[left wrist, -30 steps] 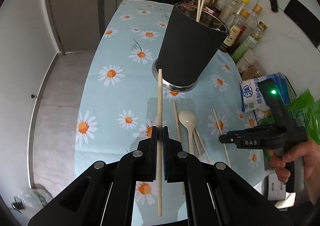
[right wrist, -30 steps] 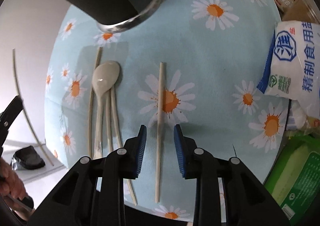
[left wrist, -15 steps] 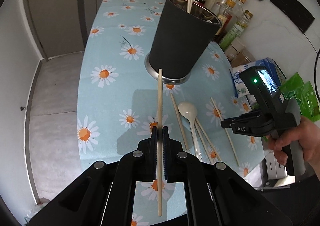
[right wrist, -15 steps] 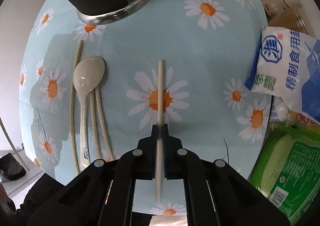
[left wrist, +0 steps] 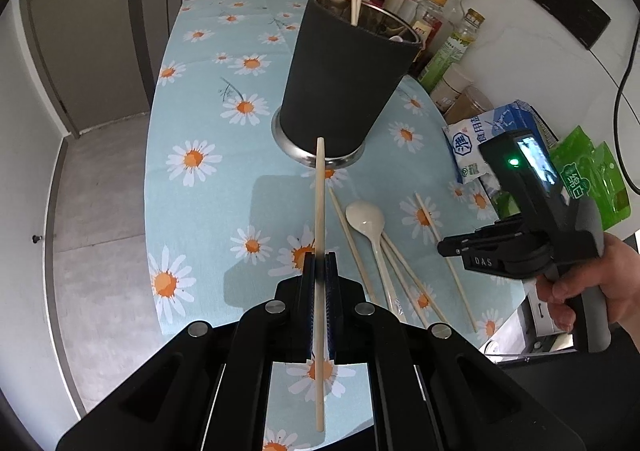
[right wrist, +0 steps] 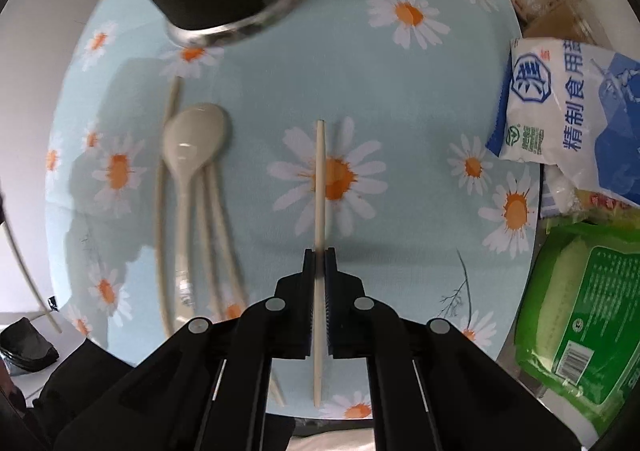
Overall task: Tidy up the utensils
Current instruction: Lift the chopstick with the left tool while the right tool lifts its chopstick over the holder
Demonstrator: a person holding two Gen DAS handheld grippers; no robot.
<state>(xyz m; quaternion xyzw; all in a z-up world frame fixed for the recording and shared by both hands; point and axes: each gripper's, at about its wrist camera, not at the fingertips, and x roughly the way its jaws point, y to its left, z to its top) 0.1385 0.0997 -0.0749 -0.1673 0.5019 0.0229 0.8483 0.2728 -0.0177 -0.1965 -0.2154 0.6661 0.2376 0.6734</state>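
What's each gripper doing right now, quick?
Left gripper: shut on a chopstick.
Right gripper: shut on another chopstick.

A matt black holder (left wrist: 348, 79) with a shiny metal base ring is standing on the table's smooth printed cloth (left wrist: 200, 123). The chopsticks (right wrist: 320, 187) are looking like pale matt wood; the spoon (right wrist: 192, 147) is gleaming like glossy plastic.

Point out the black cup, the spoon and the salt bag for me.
black cup (left wrist: 344, 87), left wrist view, on its dark side wall.
spoon (right wrist: 196, 143), right wrist view, on the bowl.
salt bag (right wrist: 560, 107), right wrist view, on the printed front.
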